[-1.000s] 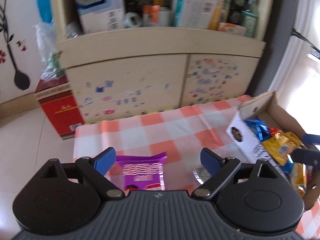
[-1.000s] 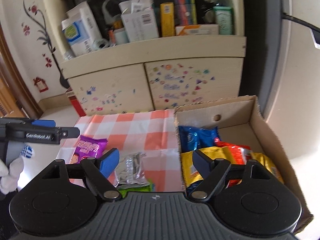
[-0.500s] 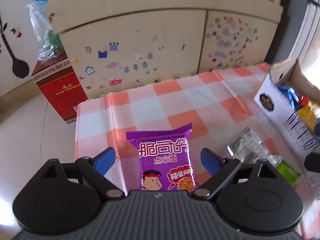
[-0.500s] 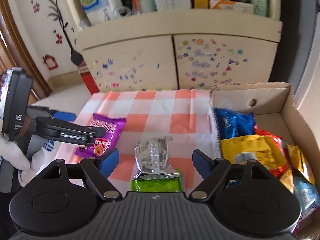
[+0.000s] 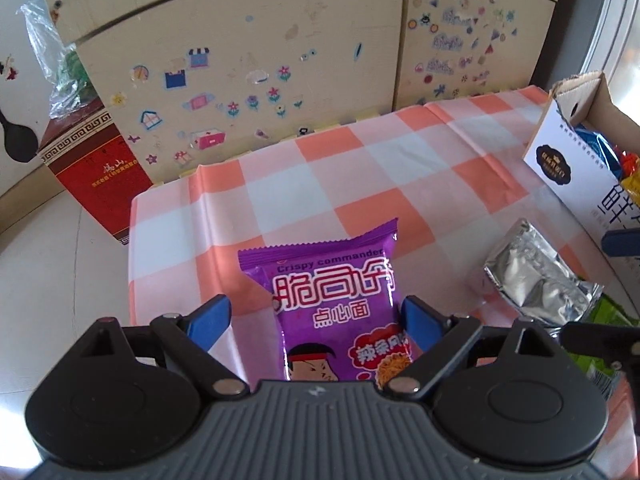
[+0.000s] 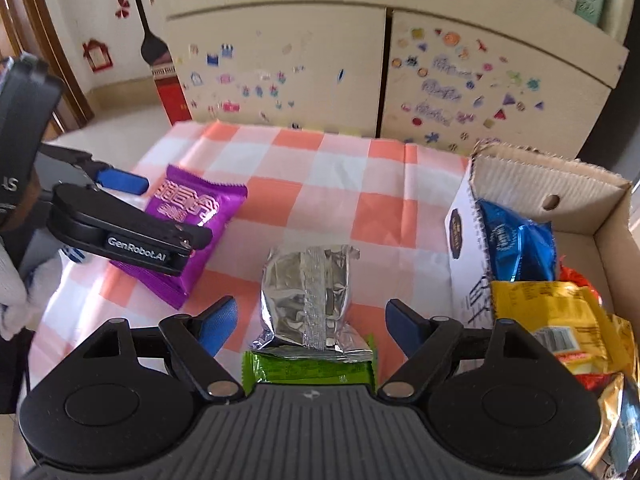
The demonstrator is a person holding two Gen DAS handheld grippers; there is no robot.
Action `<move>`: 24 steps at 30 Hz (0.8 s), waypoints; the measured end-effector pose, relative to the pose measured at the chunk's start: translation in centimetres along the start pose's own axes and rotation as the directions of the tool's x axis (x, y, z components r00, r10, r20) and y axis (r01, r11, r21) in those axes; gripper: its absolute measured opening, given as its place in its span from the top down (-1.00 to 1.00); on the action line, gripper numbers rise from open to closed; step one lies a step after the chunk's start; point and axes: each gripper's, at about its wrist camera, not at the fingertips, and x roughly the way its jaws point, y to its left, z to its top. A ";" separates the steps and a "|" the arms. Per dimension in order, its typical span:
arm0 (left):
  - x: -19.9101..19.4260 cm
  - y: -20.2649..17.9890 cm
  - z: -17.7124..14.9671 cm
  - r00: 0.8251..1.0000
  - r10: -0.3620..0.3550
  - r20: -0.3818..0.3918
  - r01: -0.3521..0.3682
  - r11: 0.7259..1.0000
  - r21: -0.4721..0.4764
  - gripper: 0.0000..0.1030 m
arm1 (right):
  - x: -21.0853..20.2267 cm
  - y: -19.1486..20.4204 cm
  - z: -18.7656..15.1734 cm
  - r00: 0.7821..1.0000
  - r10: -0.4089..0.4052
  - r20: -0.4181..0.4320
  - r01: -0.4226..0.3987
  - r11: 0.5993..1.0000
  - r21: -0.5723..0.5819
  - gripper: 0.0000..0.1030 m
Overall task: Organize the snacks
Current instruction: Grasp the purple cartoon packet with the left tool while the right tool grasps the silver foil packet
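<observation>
A purple snack packet (image 5: 340, 300) lies flat on the checked cloth, between the open jaws of my left gripper (image 5: 316, 316); it also shows in the right wrist view (image 6: 192, 216) under the left gripper (image 6: 136, 208). A silver foil packet (image 6: 308, 296) lies on a green packet (image 6: 308, 368), between the open jaws of my right gripper (image 6: 308, 320). The foil packet shows in the left wrist view (image 5: 540, 276) too. A cardboard box (image 6: 544, 184) at the right holds blue (image 6: 516, 240), yellow (image 6: 560, 320) and red packets.
The orange-and-white checked cloth (image 5: 400, 184) covers a low table. A cream cabinet with stickers (image 5: 280, 60) stands behind it. A red box (image 5: 92, 172) stands on the floor at the left. The table's left edge drops to a tiled floor (image 5: 60, 280).
Both grippers have come lower and closer to the table. The purple packet now lies between the left jaws. The silver packet lies between the right jaws.
</observation>
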 end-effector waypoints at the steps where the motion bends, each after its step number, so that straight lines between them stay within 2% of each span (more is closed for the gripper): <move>1: 0.1 0.0 0.0 1.000 -0.006 -0.001 0.006 1.000 0.000 -0.79 | 0.3 0.0 0.0 1.000 -0.001 -0.008 0.001 1.000 0.002 -0.68; 7: 1.3 -0.3 -0.1 0.999 -0.024 -0.027 0.025 1.000 0.017 -0.79 | 2.3 0.2 -0.1 0.998 -0.031 -0.049 0.029 0.999 -0.027 -0.68; 14: 1.9 0.0 -0.2 0.999 -0.037 -0.031 0.037 0.999 0.005 -0.99 | 4.3 0.4 0.3 0.996 -0.046 -0.078 0.041 0.998 -0.056 -0.68; 24: 2.1 0.3 -0.4 0.998 -0.058 -0.033 0.057 0.998 -0.038 -0.99 | 5.2 0.2 0.4 0.996 -0.046 -0.079 0.043 0.998 -0.041 -0.81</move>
